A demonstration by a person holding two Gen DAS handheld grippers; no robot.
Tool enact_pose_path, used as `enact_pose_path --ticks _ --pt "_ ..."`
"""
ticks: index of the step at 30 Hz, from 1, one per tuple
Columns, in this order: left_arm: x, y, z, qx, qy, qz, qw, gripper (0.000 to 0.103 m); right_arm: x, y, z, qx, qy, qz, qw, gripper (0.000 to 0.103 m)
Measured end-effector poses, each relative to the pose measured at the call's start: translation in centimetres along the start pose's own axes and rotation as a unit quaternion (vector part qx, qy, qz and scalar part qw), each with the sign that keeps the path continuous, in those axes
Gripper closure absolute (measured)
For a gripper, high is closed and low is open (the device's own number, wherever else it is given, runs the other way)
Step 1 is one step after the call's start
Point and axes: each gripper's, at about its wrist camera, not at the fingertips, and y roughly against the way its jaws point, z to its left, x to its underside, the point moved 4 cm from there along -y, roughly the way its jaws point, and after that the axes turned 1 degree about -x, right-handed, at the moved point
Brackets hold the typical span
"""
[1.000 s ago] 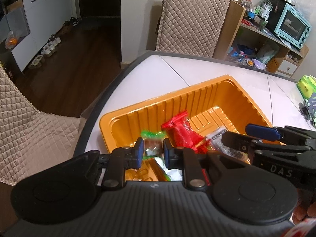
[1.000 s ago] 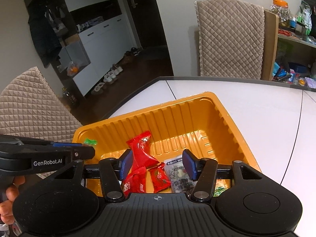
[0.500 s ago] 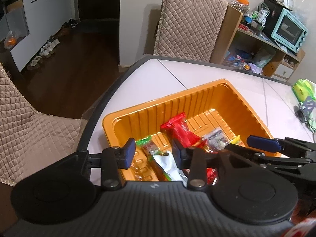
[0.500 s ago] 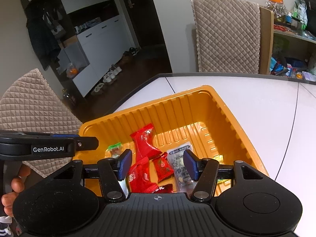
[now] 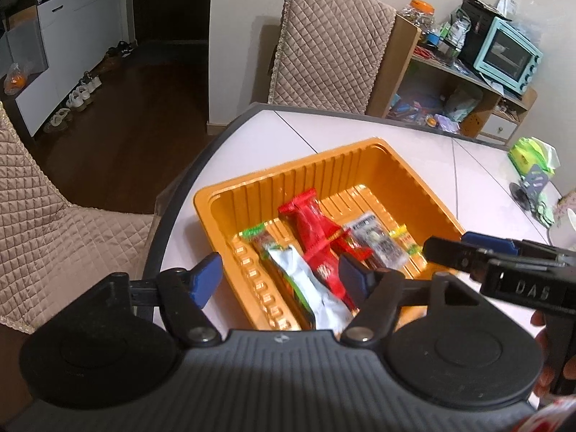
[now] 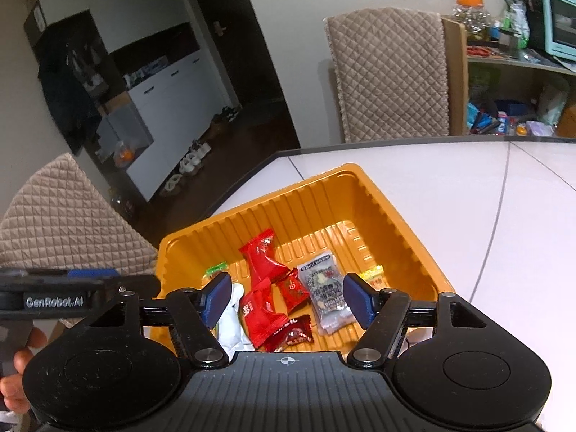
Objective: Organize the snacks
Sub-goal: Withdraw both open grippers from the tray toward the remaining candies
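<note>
Glossy white table (image 6: 450, 198) with dark rim bears a ribbed orange plastic tray (image 6: 316, 212) holding wrapped snacks (image 6: 262, 288). Quilted beige chairs (image 5: 331, 43), cluttered wooden shelf (image 5: 450, 82), dark wood floor (image 5: 118, 133). Left gripper (image 5: 280, 277) and right gripper (image 6: 288, 298): jaws just opened, spread, empty above the tray.

A white table (image 5: 360, 133) with a dark rounded edge and thin dark seam lines carried the items. An orange ribbed tray (image 5: 324, 176) sat directly on it near the rounded corner, its rim close to the table edge. Well apart, toward the far right side, a green packet (image 5: 529, 153) lay on the surface, with a small dark stand (image 5: 529, 187) just beside it.
</note>
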Motion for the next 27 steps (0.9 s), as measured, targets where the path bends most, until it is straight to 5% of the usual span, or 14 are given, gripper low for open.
enact_pose_path --ticks 5,27 --pt "1.4 1.8 -0.4 0.011 -0.003 0.009 0.9999 0.028 1.0 2.6 0.0 0.002 -0.018 -0.006 1.000 0.032" --pt "9.8 6.7 -5.4 0.073 -0.089 0.047 0.9923 0.028 9.8 12.4 -0.1 0.052 -0.069 0.015 0.996 0.032"
